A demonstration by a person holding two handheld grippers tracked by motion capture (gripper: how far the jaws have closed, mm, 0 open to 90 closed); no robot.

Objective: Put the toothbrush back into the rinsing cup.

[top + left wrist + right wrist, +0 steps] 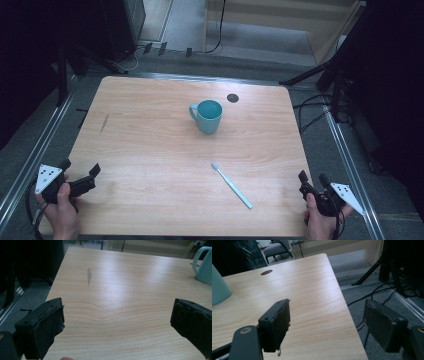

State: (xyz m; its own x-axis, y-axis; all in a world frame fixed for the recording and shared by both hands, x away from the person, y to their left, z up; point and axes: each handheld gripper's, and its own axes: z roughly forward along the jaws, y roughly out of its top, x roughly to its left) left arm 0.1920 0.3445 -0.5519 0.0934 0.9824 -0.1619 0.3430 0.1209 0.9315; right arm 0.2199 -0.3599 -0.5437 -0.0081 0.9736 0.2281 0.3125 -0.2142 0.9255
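Left gripper [80, 167]: near-left table [150, 150] corner, jaws wide apart, empty. Right gripper [313, 180]: near-right edge, jaws apart, empty. Toothbrush [231, 184]: flat on table, nearer right gripper, untouched. Teal mug [207, 116]: upright, farther back, centre.

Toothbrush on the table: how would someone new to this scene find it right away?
Start at the wooden table and find the teal mug near its middle. Nearer the person and slightly right lies the toothbrush, flat and diagonal. It is the only long, thin thing there, pale with a white bristle head.
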